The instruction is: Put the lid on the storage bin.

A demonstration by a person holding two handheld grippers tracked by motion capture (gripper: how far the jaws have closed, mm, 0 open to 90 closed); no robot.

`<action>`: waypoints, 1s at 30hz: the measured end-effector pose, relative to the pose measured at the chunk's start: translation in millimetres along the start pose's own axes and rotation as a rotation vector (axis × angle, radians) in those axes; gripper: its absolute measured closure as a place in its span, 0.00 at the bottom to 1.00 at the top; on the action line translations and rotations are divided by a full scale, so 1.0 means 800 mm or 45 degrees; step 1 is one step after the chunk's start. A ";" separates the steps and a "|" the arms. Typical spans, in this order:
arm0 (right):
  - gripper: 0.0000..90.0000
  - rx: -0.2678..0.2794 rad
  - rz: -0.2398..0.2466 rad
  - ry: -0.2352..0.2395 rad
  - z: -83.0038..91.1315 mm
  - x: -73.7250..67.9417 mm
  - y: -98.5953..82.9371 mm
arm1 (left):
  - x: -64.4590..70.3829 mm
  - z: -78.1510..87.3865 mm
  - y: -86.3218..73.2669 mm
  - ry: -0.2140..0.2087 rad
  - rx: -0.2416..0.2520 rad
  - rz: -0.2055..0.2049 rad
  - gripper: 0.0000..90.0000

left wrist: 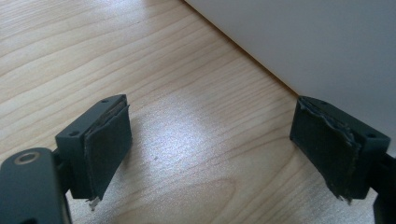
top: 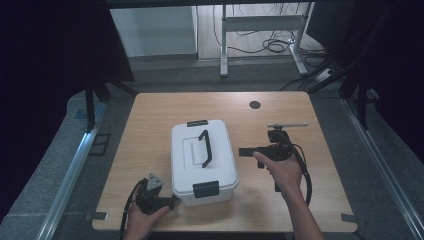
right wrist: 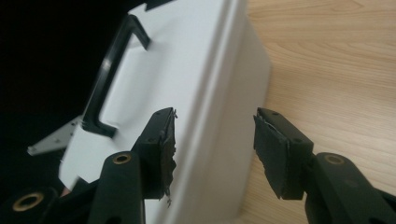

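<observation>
Jaws apart beside white box point(top: 202, 162); right gripper point(right wrist: 215, 147) view shows handle point(right wrist: 109, 70).

A wooden table point(top: 150, 115) fills the middle, with a round black hole point(top: 255, 105) near its 1 o'clock edge. Grey carpet point(top: 45, 165) surrounds it. Metal rails point(top: 70, 175) run along the floor at 9 and 3 o'clock. At 12 o'clock stands a grey desk frame point(top: 260, 22) on a paler floor, with cables point(top: 272, 45) beneath. Black curtains point(top: 50, 50) hang at 10 and 2 o'clock.
</observation>
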State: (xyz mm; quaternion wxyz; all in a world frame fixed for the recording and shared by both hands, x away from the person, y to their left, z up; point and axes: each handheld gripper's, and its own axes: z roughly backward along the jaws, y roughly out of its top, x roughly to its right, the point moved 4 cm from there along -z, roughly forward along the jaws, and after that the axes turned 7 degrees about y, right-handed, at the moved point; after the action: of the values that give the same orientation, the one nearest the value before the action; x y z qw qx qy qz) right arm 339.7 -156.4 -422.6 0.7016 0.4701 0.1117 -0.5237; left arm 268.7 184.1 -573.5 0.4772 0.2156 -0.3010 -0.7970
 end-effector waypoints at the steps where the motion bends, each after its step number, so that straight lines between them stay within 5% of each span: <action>1: 0.54 0.002 0.006 0.000 0.003 0.005 -0.003 | 0.000 0.000 0.000 0.000 0.000 0.001 0.14; 14: 0.50 0.037 0.006 0.003 0.021 0.071 -0.048 | 0.000 0.000 0.000 -0.001 0.002 0.002 0.14; 19: 0.49 0.037 0.002 -0.039 0.029 0.096 -0.065 | 0.000 0.000 0.000 -0.001 0.001 0.001 0.14; 30: 0.48 0.068 0.038 -0.017 0.032 0.097 -0.064 | 0.000 0.000 0.000 0.000 0.001 0.002 0.14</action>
State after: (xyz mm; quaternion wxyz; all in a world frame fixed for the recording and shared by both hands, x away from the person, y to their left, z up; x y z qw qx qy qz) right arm 321.2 -226.1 -487.3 0.6972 0.4868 0.0862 -0.5191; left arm 268.5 184.1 -573.5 0.4776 0.2155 -0.3014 -0.7966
